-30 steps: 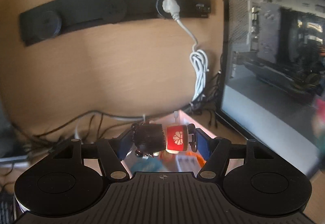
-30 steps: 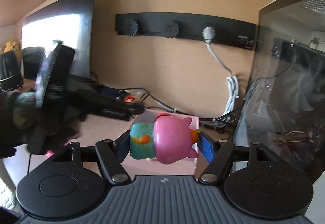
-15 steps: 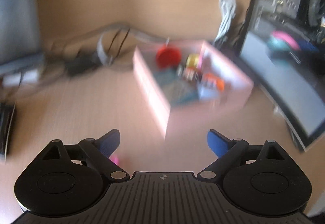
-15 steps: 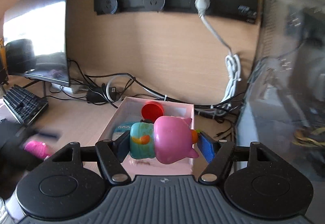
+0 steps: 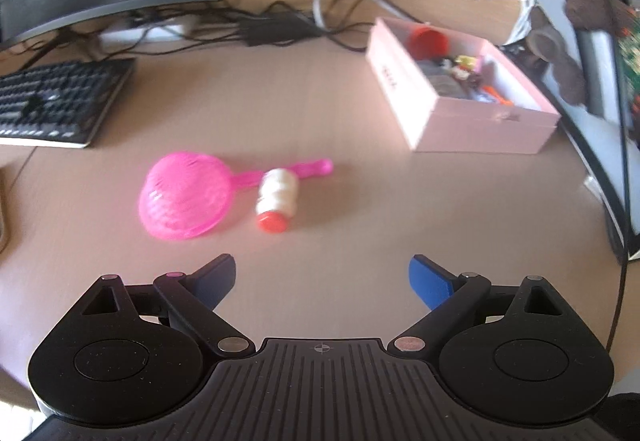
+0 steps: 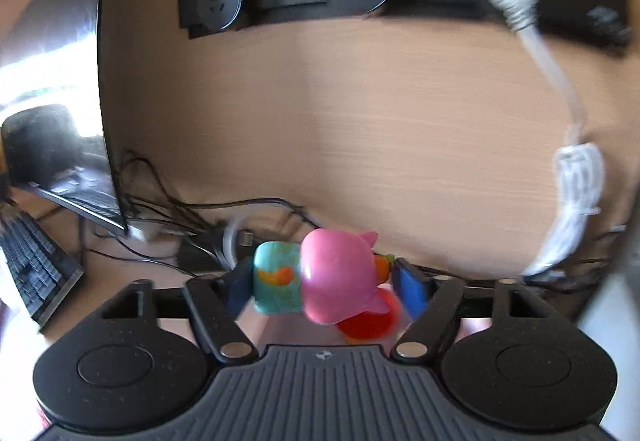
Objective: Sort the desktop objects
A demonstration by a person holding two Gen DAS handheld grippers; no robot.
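Gripping the pig toy (image 6: 336,277) crosswise, my right hand-held gripper (image 6: 322,281) stays clenched; left hand-held gripper (image 5: 322,277), released since dropping its toy, faces the bottle (image 5: 276,197), cap toward it.

I see a translucent hot-pink strainer (image 5: 182,197) with a fine ribbed mesh pattern, and a white ridged bottle (image 5: 277,197) with a red cap. Box (image 5: 472,131) is pale pink; inside it there's a red cup (image 5: 427,41) plus yellow and orange bits. Desk (image 5: 280,101) is light wood grain. Keyboard (image 5: 56,101) is black. Toy (image 6: 324,279) in the right gripper (image 6: 320,281) is pink with a teal body and orange marks. My gripper pads (image 5: 430,281) are blue on black arms.
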